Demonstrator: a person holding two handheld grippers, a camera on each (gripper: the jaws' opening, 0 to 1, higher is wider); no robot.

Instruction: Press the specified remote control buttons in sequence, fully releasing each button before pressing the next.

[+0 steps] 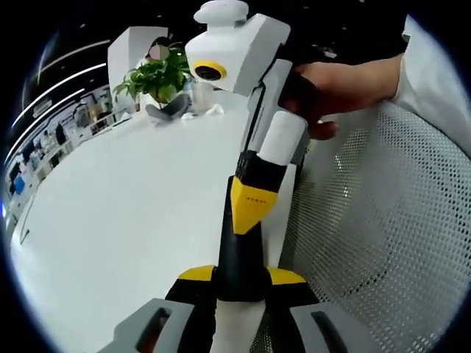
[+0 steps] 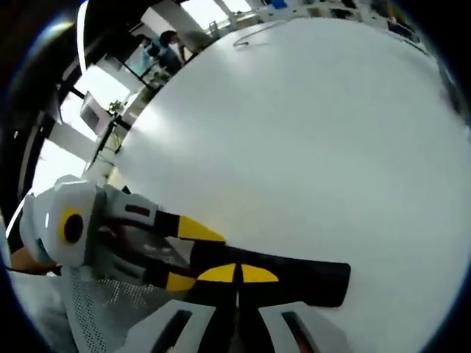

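Observation:
A long black remote control (image 1: 239, 254) is clamped between the yellow-tipped jaws of my left gripper (image 1: 243, 276), which is shut on its near end. My right gripper (image 1: 250, 209) reaches in from the upper right, held by a person's hand (image 1: 346, 84). Its jaws are together, and their yellow tip sits down on the remote's top face. In the right gripper view, the right gripper (image 2: 237, 273) is shut, with its tips against the remote (image 2: 302, 283). The remote lies crosswise over the white table (image 2: 294, 132). The left gripper (image 2: 193, 256) holds its left end.
A potted green plant (image 1: 154, 77) and a clear cup (image 1: 200, 95) stand at the far end of the white table (image 1: 132, 198). A white mesh chair back (image 1: 383, 220) fills the right side. People stand far off (image 2: 165, 40).

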